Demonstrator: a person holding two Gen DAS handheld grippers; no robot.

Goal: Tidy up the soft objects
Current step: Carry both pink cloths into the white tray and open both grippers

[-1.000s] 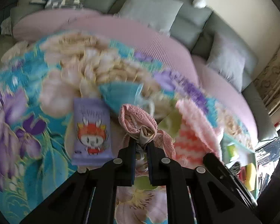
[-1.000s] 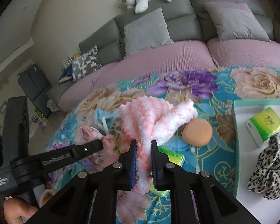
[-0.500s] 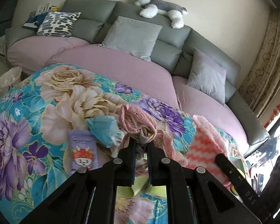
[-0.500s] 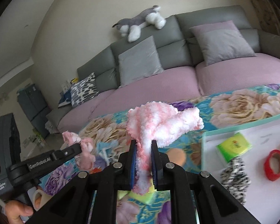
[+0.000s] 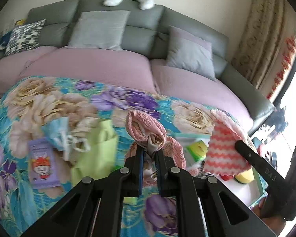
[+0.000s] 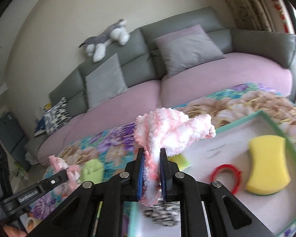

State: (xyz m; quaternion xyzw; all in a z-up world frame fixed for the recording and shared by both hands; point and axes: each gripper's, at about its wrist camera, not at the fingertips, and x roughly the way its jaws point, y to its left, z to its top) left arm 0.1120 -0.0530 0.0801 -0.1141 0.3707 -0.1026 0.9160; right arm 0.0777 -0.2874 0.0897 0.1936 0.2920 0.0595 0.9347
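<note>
The tray (image 6: 274,127) with the green rim is the landmark here, and what matters for the coming move is how each held cloth lies from it. The right gripper (image 6: 152,156) is clamped narrow on a fluffy pink-and-white cloth (image 6: 167,132), which bunches above the jaws and hangs in a tail below them, so its long axis runs roughly up and down through the grip. In the right wrist view the tray's white floor spreads directly beyond and to the right of this cloth, with a yellow sponge (image 6: 268,165) and a red ring (image 6: 226,175) lying toward its far right part and a black-and-white spotted fabric piece (image 6: 161,215) on the near part, just under the hanging tail. The left gripper (image 5: 149,154) is likewise pinched shut on a pink lace cloth (image 5: 146,124), held up off the flowered blanket (image 5: 49,102); from it the tray lies off to the right, past the zigzag-striped side of the other cloth (image 5: 223,150). A purple packet (image 5: 42,164), a light blue cloth (image 5: 56,130) and a lime green cloth (image 5: 100,148) remain on the blanket on the side away from the tray. The right hand looks clearly the nearer to the tray, so its cloth would probably go in first, lowered onto the bare floor between the spotted piece and the ring.
</note>
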